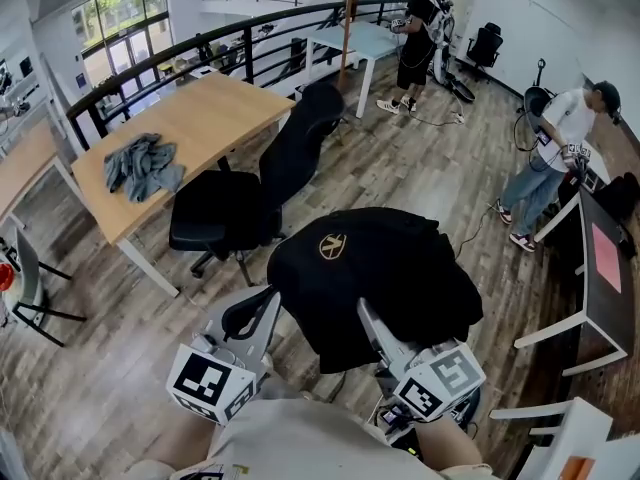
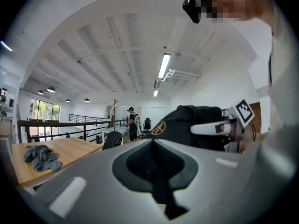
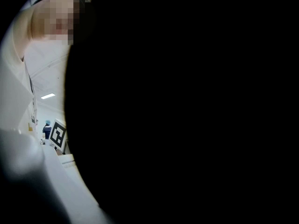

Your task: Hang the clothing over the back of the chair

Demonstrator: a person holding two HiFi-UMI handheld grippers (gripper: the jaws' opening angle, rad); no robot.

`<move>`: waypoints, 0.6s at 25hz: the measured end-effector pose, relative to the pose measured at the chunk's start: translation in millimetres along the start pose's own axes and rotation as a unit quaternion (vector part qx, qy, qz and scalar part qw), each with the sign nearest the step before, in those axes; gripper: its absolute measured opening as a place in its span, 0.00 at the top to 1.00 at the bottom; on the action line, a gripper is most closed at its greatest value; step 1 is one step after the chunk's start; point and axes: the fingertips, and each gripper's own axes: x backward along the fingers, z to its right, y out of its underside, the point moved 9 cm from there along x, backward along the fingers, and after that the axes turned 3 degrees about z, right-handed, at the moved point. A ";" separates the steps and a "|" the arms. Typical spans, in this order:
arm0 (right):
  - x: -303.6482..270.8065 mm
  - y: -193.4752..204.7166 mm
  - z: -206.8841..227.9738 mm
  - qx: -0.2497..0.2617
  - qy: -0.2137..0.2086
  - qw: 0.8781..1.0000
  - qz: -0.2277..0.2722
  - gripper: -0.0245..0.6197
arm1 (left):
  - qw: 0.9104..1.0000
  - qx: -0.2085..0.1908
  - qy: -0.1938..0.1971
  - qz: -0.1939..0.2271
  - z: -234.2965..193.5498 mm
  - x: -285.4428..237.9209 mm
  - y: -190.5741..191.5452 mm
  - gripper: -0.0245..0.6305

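A black garment [image 1: 400,268] with a gold round logo [image 1: 331,247] hangs bunched in the air in front of me. My right gripper [image 1: 364,308] reaches up into its underside and is shut on it; black cloth [image 3: 187,106] fills nearly all of the right gripper view. My left gripper [image 1: 272,294] has its jaws closed tip to tip at the garment's left edge. The garment [image 2: 196,122] rises just behind those tips [image 2: 154,143]. The black office chair [image 1: 225,213] stands beyond, with its backrest [image 1: 300,138] upright and bare.
A wooden table [image 1: 215,108] left of the chair carries a heap of grey cloth [image 1: 143,165]. A black railing [image 1: 150,63] runs behind it. Two people stand at the back [image 1: 420,28] and right [image 1: 550,158]. A dark desk [image 1: 600,258] lines the right side.
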 end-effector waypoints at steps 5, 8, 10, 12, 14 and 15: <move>-3.6 2.7 4.6 0.004 -0.004 1.000 -0.004 0.77 | 1.000 -0.007 -0.003 0.000 -1.4 -5.0 3.1 0.96; -6.1 3.1 8.4 0.005 -0.002 1.000 -0.002 0.77 | 1.000 -0.012 -0.001 0.001 -2.1 -9.9 5.2 0.96; -9.0 4.2 10.8 0.007 0.000 1.000 0.001 0.77 | 1.000 -0.015 0.000 0.003 -3.4 -12.6 8.8 0.96; -12.8 5.6 14.1 0.007 0.004 1.000 0.005 0.77 | 1.000 -0.018 -0.001 0.003 -6.1 -15.8 12.7 0.96; -19.0 7.4 18.2 0.005 0.008 1.000 0.007 0.77 | 1.000 -0.019 -0.003 0.004 -11.8 -20.1 16.9 0.96; -23.7 8.4 20.0 0.005 0.008 1.000 0.006 0.77 | 1.000 -0.018 -0.003 0.004 -16.2 -22.8 19.0 0.96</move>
